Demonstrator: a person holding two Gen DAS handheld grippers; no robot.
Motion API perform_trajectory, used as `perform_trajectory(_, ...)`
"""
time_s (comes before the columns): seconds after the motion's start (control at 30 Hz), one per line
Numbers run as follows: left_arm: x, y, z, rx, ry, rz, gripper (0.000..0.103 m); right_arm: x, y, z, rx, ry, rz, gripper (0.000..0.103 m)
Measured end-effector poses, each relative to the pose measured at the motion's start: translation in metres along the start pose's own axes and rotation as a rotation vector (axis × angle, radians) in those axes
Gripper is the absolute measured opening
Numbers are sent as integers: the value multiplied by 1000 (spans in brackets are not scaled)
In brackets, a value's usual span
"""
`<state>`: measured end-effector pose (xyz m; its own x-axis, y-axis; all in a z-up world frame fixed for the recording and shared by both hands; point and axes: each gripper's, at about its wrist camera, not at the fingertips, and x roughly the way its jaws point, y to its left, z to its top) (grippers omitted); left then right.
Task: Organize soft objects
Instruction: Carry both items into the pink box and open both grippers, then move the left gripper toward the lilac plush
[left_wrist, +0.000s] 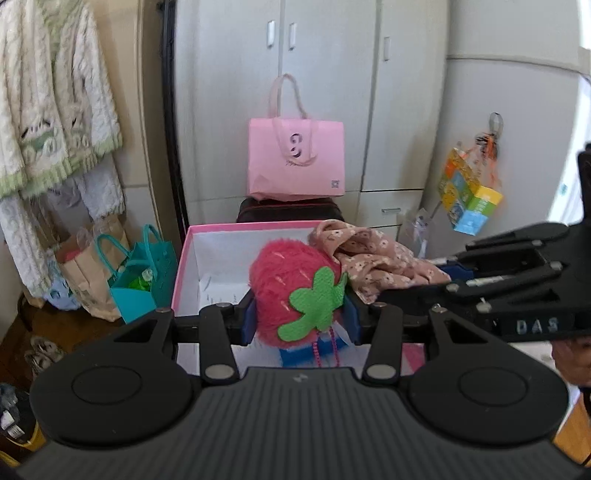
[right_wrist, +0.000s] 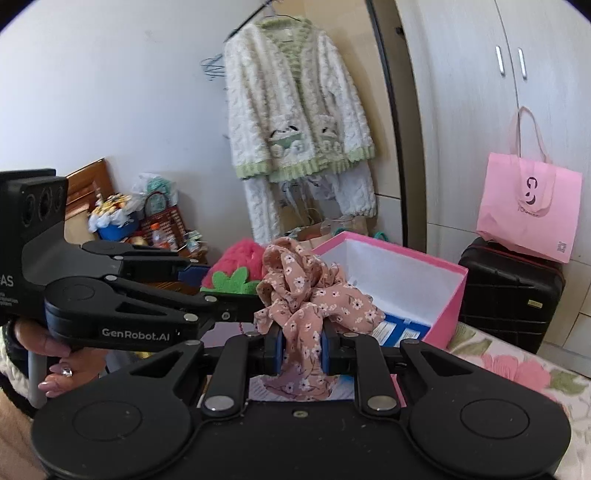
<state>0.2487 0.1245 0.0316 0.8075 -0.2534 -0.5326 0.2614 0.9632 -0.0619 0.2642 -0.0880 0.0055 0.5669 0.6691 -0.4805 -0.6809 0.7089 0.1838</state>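
A: Right, stock check, biggest first. Box?

B: Pink box (right_wrist: 448, 295), lid off, white inside, standing on the bed (right_wrist: 517, 369). Blue-and-white packets (right_wrist: 404, 328) lie at the bottom; no soft item shows inside it.

A: Next entry.

B: Plush strawberry (left_wrist: 291, 280), red, with a green felt leaf. Left gripper (left_wrist: 301, 319) is pinching it, blue pads pressed into both flanks. It is held in the air at the box's near edge, not inside. A pink bead string hangs under it.

A: And the cloth?

B: Floral cloth (right_wrist: 306, 306), dusty pink, bunched. Right gripper (right_wrist: 302, 349) is pressed together on a gathered fold of it; the rest spills above and below the pads. Also in the air, just beside the strawberry and in front of the open box.

A: So, done versus outstanding?

B: Done: both soft items picked up, one per gripper. Outstanding, as I judge it: both still need setting down. The box looks the likely place, though nothing confirms that. Neither is in it yet.

A: Other soft items waiting?

B: Cannot tell. A fleecy jacket (right_wrist: 295, 107) hangs on the wall and bags sit on the floor; whether they count is unclear.
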Motion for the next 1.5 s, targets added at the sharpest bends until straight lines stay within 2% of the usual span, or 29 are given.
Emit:
perform_trajectory(0.17, 50, 32, 11, -99, 69, -2, 44, 49, -20, 13, -26, 61, -23, 23)
perform_trajectory(0.27, 74, 42, 18, -140, 150, -27, 44, 68, -31, 20, -53, 112, -68, 23)
perform_trajectory(0.4, 96, 41, 22, -105, 199, 18, 44, 90, -44, 28, -70, 165, -59, 23)
perform_trajectory(0.6, 130, 41, 20, -65, 275, 92, 44, 129, -49, 23, -142, 251, -73, 25)
perform_trajectory(0.67, 136, 43, 19, -73, 272, 113, 46, 138, -49, 21, -169, 266, -81, 25)
perform_trajectory(0.77, 140, 46, 20, -53, 250, 154, 47, 145, -48, 21, -211, 264, -110, 30)
perform_trajectory(0.83, 141, 50, 20, -61, 251, 149, 53, 148, -48, 22, -224, 262, -115, 40)
perform_trajectory(0.9, 137, 53, 21, -78, 249, 135, 65, 143, -50, 21, -209, 249, -129, 68)
perform_trajectory(1.0, 121, 51, 22, -50, 206, 136, 69, 129, -50, 18, -198, 210, -135, 69)
perform_trajectory(1.07, 107, 48, 23, -28, 173, 150, 76, 114, -48, 16, -194, 181, -141, 69)
perform_trajectory(1.17, 83, 44, 24, -7, 151, 138, 78, 90, -43, 15, -175, 153, -124, 69)
perform_trajectory(1.3, 46, 30, 26, 38, 124, 112, 84, 55, -29, 10, -184, 145, -126, 69)
perform_trajectory(1.5, -4, 8, 24, 77, 102, 69, 85, 6, -3, 3, -207, 141, -141, 71)
